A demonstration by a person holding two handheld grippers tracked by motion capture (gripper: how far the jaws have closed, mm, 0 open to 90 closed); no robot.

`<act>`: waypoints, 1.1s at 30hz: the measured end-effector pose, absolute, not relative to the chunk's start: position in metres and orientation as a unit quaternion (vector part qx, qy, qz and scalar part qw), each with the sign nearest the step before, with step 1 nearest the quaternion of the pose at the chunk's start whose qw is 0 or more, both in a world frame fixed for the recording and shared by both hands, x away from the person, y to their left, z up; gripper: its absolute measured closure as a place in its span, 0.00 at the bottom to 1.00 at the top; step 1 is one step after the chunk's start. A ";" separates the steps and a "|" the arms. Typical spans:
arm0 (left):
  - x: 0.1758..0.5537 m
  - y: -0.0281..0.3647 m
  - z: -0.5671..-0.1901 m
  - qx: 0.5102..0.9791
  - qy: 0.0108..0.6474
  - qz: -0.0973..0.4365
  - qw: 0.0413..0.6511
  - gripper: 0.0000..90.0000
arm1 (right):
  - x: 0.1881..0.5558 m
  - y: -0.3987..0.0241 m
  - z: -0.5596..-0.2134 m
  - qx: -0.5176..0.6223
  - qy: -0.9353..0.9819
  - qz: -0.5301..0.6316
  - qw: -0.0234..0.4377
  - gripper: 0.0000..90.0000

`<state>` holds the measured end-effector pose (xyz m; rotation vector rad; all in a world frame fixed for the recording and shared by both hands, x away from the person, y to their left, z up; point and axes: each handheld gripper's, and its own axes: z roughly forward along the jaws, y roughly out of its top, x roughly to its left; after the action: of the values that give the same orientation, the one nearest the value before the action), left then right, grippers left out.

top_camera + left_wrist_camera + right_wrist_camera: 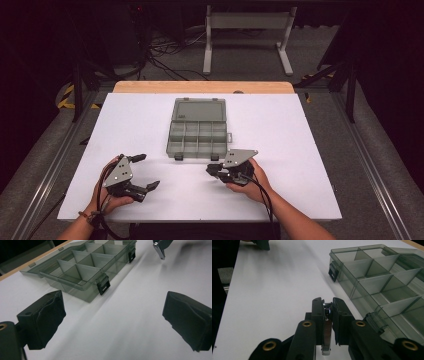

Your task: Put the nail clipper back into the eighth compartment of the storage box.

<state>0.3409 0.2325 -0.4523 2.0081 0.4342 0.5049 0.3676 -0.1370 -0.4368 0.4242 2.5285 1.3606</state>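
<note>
The right claw (327, 305) is pressed together on a small shiny metal clip (326, 340), which sits upright between its two black jaws and hangs down past them. In the high view this claw (212, 170) is held in the person's right hand (250, 181) low over the worktop (300, 150), just off the near right corner of the box (197, 129) and pointing left. A black cable runs from it back along the forearm toward the near edge.

The left claw (113, 315) is spread wide with nothing between its padded jaws, only bare white worktop. In the high view it (146, 171) is held by the left hand (107, 192) near the worktop's near left corner, well apart from the box and pointing right. Its view also catches the clip (160, 248) at the top, held by the other claw.

The box is a smoky clear organiser lying open around the middle of the worktop, lid (199, 109) folded flat toward the far edge. Its tray is split by dividers into compartments that look bare. Two black latches (103, 285) sit on its near wall. A wooden strip (202, 87) borders the worktop's far edge.
</note>
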 end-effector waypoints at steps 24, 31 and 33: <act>0.341 0.231 -0.453 0.829 0.177 0.207 0.489 0.06 | 0.369 -0.152 -0.423 0.162 0.847 0.486 0.141 0.90; 0.341 0.231 -0.453 0.829 0.177 0.206 0.490 0.06 | 0.370 -0.156 -0.420 0.167 0.842 0.492 0.143 0.90; 0.341 0.230 -0.453 0.829 0.177 0.204 0.490 0.06 | 0.371 -0.158 -0.419 0.169 0.841 0.493 0.145 0.90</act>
<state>0.3412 0.2304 -0.4531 2.0131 0.4301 0.4962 0.3707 -0.1576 -0.4190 0.4864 2.4219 1.4215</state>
